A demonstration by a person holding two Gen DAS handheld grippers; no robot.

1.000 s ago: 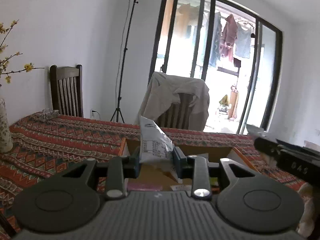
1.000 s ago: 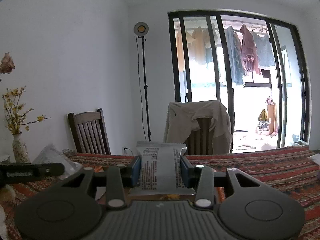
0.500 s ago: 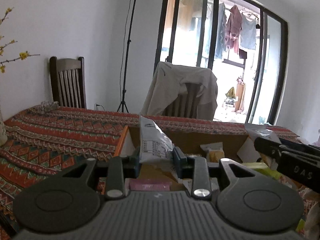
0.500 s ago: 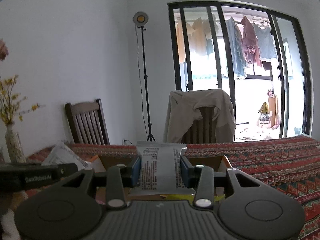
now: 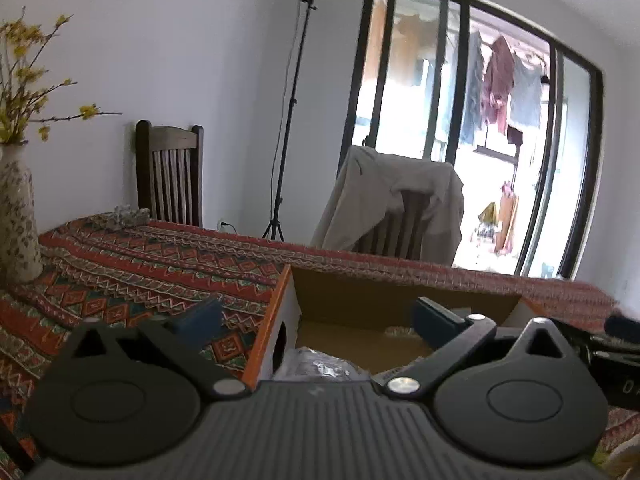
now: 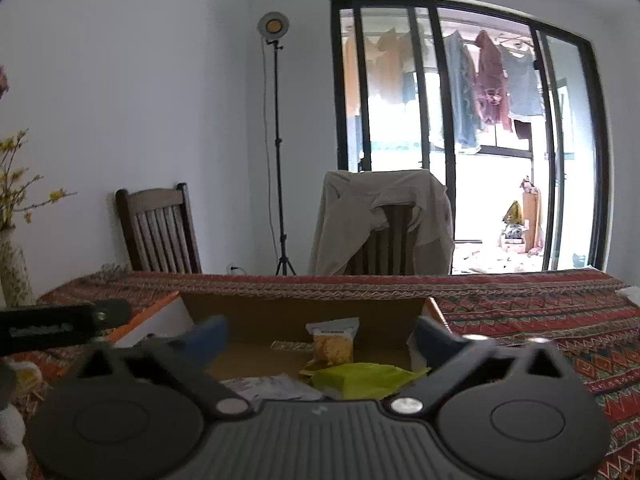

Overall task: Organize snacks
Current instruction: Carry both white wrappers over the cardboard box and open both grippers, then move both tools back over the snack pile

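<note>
An open cardboard box (image 5: 372, 292) (image 6: 304, 312) stands on the patterned tablecloth. My left gripper (image 5: 316, 316) is open and empty over the box's left wall. A crinkled clear-white snack packet (image 5: 320, 366) lies in the box just below it. My right gripper (image 6: 320, 332) is open and empty above the box. In the right wrist view the box holds a small yellow snack bag (image 6: 333, 340), a green packet (image 6: 360, 378) and a white printed packet (image 6: 272, 386). The other gripper shows at each view's edge (image 5: 612, 344) (image 6: 52, 326).
A floral vase (image 5: 16, 216) with yellow blossoms stands at the table's left end. Two wooden chairs (image 5: 170, 176) (image 6: 384, 224) stand behind the table, one draped with a beige jacket. A light stand (image 6: 276, 152) and glass doors lie beyond.
Both grippers have opened and let go of their white packets, which now lie in the box. Both views have shifted slightly over the box.
</note>
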